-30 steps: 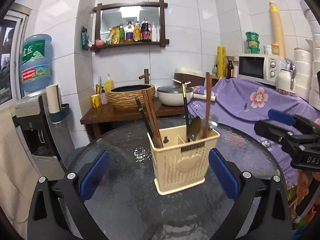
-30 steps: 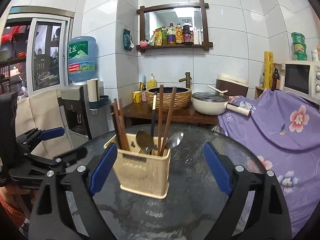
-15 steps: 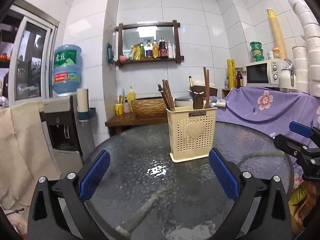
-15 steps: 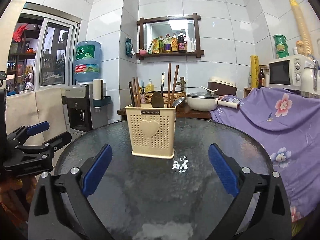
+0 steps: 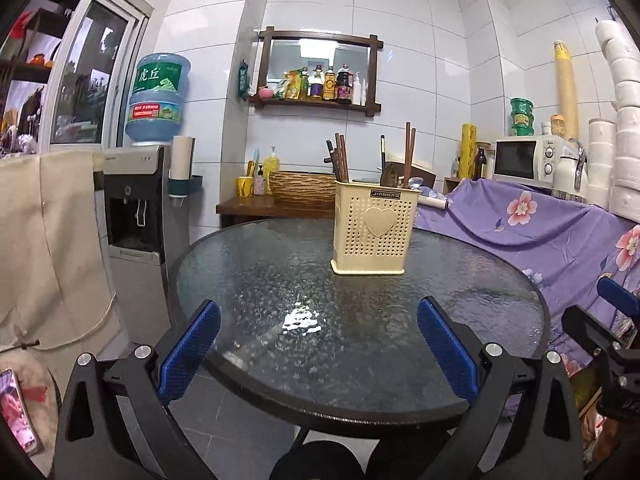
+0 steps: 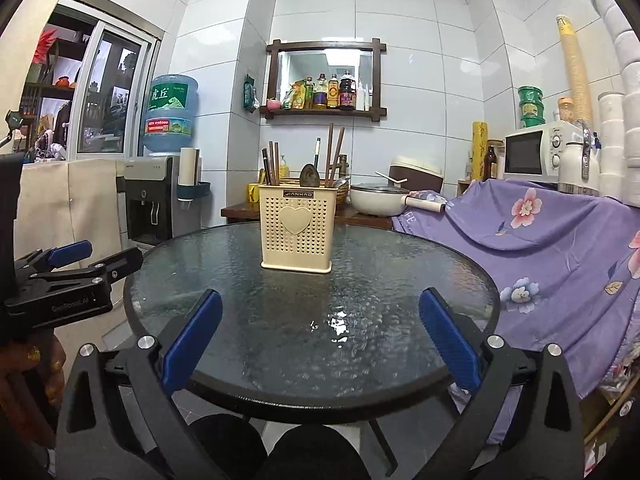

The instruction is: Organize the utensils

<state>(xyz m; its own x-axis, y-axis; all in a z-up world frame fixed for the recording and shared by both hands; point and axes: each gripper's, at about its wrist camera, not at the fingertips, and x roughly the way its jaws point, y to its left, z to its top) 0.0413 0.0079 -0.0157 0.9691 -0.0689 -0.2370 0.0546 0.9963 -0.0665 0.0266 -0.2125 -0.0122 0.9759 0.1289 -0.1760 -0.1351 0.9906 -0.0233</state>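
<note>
Holding both tools low at the near edge of the round glass table (image 5: 460,304), I kept the left gripper (image 5: 318,344) and the right gripper (image 6: 320,338) spread wide with nothing between their blue pads. Well beyond them, a cream utensil holder (image 6: 296,232) stood upright near the table's far side. Chopsticks (image 6: 333,156) and spoons (image 5: 391,174) stuck up from it.

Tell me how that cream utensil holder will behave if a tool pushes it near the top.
The cream utensil holder looks like thin perforated plastic, so probably light. It stands tall on a narrow base, with chopsticks rising above the rim, so a high push may tip it. On the glass table it may slide instead.
</note>
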